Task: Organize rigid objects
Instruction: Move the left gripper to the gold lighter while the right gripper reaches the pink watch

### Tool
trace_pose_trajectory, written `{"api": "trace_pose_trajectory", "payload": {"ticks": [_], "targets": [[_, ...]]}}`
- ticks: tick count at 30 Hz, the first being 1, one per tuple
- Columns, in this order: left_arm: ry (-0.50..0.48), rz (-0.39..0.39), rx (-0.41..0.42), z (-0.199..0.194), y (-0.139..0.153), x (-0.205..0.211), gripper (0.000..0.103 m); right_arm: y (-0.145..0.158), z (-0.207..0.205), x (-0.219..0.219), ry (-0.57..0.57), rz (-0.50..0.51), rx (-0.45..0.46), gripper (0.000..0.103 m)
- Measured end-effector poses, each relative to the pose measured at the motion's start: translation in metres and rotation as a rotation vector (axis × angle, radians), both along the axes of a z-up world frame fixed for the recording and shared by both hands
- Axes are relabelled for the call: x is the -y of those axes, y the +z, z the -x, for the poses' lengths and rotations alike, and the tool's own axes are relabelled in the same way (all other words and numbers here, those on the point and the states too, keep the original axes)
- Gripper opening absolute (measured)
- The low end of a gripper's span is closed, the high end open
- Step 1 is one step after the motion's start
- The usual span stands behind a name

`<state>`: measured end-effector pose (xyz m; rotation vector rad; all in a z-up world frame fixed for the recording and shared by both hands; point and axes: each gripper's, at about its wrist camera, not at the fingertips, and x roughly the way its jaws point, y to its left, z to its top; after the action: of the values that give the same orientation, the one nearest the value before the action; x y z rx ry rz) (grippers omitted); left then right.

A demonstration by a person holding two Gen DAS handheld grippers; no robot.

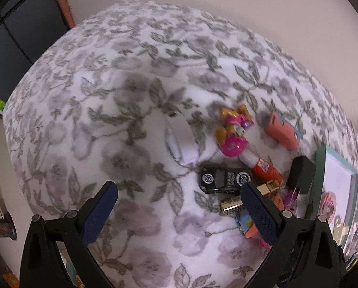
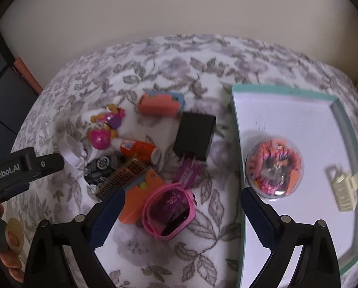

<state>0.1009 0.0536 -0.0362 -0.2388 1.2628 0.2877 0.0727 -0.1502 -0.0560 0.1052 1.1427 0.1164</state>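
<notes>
A floral blanket (image 2: 179,244) covers the surface. On its right lies a teal-rimmed white tray (image 2: 236,144) holding a clear dome of pink and orange bits (image 2: 275,168) and a cream hair clip (image 2: 344,187). Left of the tray sit a black box (image 2: 195,134), pink sunglasses (image 2: 169,211), an orange glue stick (image 2: 138,148), a doll figure (image 2: 106,127) and a black toy car (image 1: 224,178). The right gripper (image 2: 181,213) hangs over the sunglasses, jaws wide apart, gripping nothing. The left gripper (image 1: 179,206) is likewise spread and empty.
</notes>
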Motion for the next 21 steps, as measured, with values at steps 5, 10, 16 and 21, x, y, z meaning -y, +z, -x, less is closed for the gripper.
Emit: {"api": "trace_pose_trajectory", "payload": {"ticks": [5, 10, 16, 21], "targets": [[-0.058, 0.051, -0.052, -0.007, -0.019, 0.019, 0.102, -0.009, 0.000, 0.003, -0.009, -0.007, -0.024, 0.091], [-0.080, 0.097, -0.051, -0.013, -0.026, 0.030, 0.102, -0.010, 0.000, 0.001, 0.005, -0.004, -0.020, 0.091], [-0.101, 0.113, -0.045, -0.018, -0.033, 0.039, 0.102, -0.010, 0.000, 0.000, 0.006, -0.014, -0.022, 0.089], [-0.129, 0.132, -0.051, -0.022, -0.038, 0.046, 0.102, -0.010, 0.001, 0.002, 0.007, -0.031, -0.029, 0.087]]}}
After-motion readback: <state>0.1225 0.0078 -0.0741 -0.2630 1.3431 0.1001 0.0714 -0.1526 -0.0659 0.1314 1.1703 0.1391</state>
